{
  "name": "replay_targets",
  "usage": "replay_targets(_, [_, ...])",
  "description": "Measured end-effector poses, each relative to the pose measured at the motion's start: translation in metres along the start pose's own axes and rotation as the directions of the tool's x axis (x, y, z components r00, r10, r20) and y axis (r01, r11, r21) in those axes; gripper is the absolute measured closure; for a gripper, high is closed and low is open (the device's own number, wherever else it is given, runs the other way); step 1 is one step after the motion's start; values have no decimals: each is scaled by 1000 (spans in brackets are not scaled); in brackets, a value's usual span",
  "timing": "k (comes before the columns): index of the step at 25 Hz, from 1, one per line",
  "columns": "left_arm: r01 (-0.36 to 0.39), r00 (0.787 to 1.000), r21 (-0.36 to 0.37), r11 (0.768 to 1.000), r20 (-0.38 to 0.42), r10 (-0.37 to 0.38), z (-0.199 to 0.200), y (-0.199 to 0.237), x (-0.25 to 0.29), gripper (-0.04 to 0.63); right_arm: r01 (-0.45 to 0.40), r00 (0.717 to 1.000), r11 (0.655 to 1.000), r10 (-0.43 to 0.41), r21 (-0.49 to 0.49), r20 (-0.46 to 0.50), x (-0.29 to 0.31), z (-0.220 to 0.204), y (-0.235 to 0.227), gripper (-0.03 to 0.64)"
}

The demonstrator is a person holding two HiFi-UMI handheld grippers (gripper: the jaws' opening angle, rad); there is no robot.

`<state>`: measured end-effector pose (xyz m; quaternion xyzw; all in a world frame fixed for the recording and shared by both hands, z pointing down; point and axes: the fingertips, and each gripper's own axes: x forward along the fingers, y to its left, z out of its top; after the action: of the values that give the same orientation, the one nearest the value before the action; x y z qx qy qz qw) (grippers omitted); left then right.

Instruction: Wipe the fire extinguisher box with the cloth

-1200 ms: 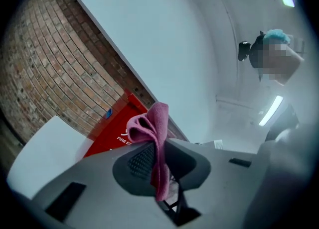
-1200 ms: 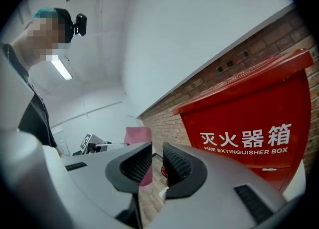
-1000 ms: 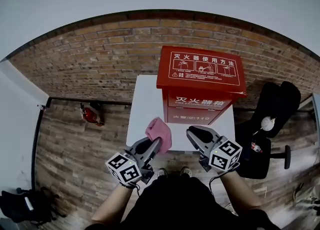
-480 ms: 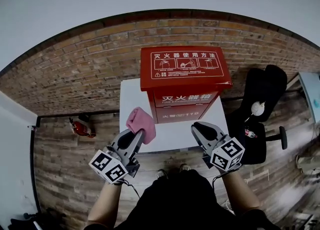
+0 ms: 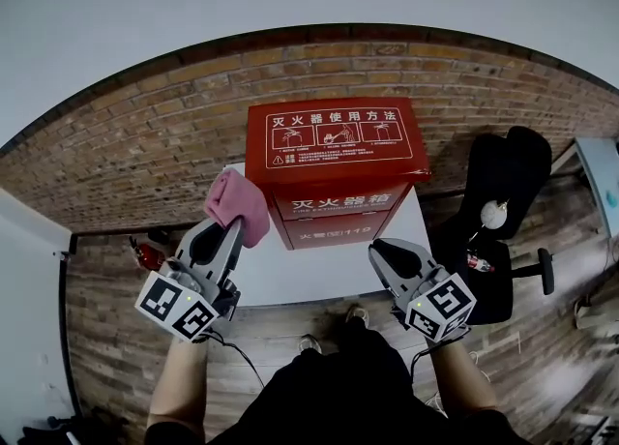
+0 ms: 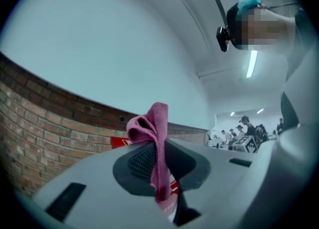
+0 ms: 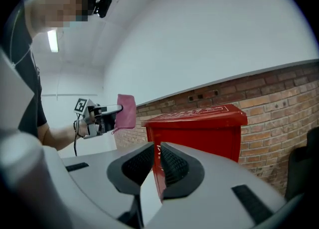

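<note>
The red fire extinguisher box (image 5: 334, 167) stands upright on a white table (image 5: 319, 274) against the brick wall; it also shows in the right gripper view (image 7: 199, 128). My left gripper (image 5: 232, 225) is shut on a pink cloth (image 5: 235, 201), held up beside the box's upper left corner and apart from it. In the left gripper view the cloth (image 6: 157, 123) bunches out above the pinching pads. My right gripper (image 5: 379, 252) hovers over the table's front right, in front of the box. Its jaws have just been closing and stand a narrow gap apart with nothing between them (image 7: 157, 153).
A black office chair (image 5: 503, 182) stands to the right of the table. A red fire extinguisher (image 5: 145, 254) lies on the wooden floor at the left by the brick wall (image 5: 145, 143). Several people (image 6: 244, 133) are far off in the room.
My left gripper has risen and swung left with the cloth, from the table's front edge up to the box's upper left corner. The right gripper has shifted slightly and its jaws have narrowed.
</note>
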<state>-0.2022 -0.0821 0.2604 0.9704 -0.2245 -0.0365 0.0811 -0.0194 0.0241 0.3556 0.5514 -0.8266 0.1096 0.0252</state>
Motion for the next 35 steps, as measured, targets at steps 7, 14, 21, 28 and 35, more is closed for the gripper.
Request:
replay_targets(7, [-147, 989, 233, 961, 20, 147, 43, -4, 58, 537, -117, 992, 993, 117, -10, 38, -10, 38, -48, 565])
replay_targets(14, [-193, 975, 376, 906, -31, 220, 44, -12, 130, 537, -146, 987, 989, 146, 6, 71, -20, 79, -100, 565])
replay_targets(21, [-54, 967, 460, 886, -197, 161, 37, -23, 197, 537, -208, 972, 978, 203, 34, 119, -31, 100, -118, 571])
replay_targets(28, [121, 923, -6, 993, -368, -115, 32, -27, 259, 538, -128, 985, 990, 120, 57, 124, -34, 106, -132, 575])
replay_targets(35, [294, 834, 93, 951, -511, -208, 19, -51, 318, 538, -38, 992, 998, 33, 45, 120, -42, 108, -134, 576])
